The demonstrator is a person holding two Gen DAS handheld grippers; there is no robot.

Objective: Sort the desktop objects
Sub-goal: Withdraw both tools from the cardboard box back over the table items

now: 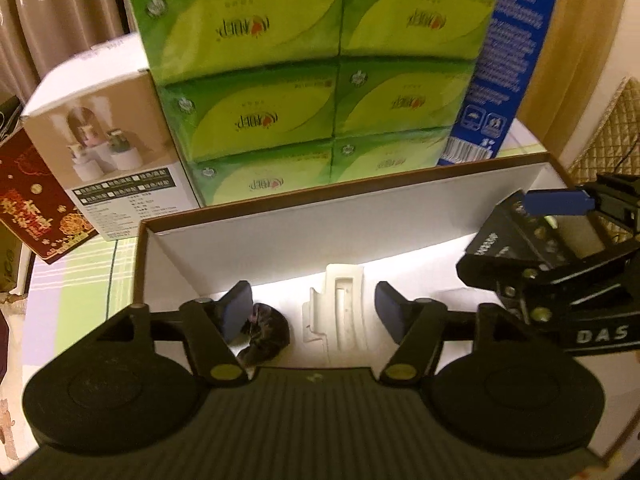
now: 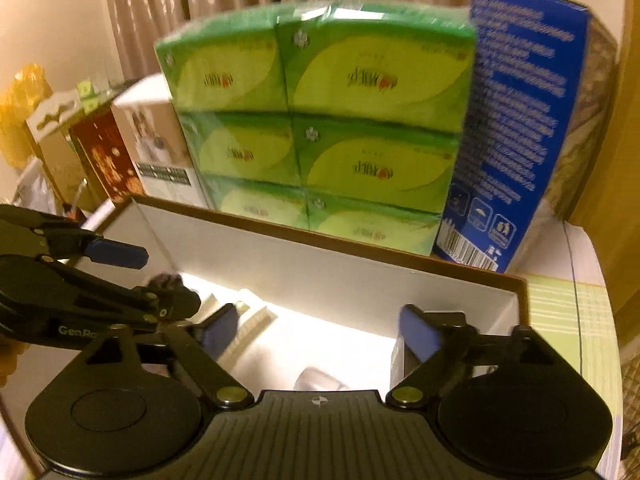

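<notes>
Inside the open cardboard box (image 1: 280,220): a white plastic holder (image 1: 340,312) and a dark scrunchie (image 1: 266,330) are seen.
Left gripper (image 1: 316,312): released, straddling the holder; holder's long axis runs away from it.
Right gripper (image 2: 316,336): released, empty.
Nearer: left.

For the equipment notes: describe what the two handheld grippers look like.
Both are matte black. Left gripper: ribbed body, two round discs, angular arms with brass-coloured pivot screws, blue fingers. Right gripper: the same build, with a small crosshair mark on the body and white lettering on its side. No cables or sleeves visible.
</notes>
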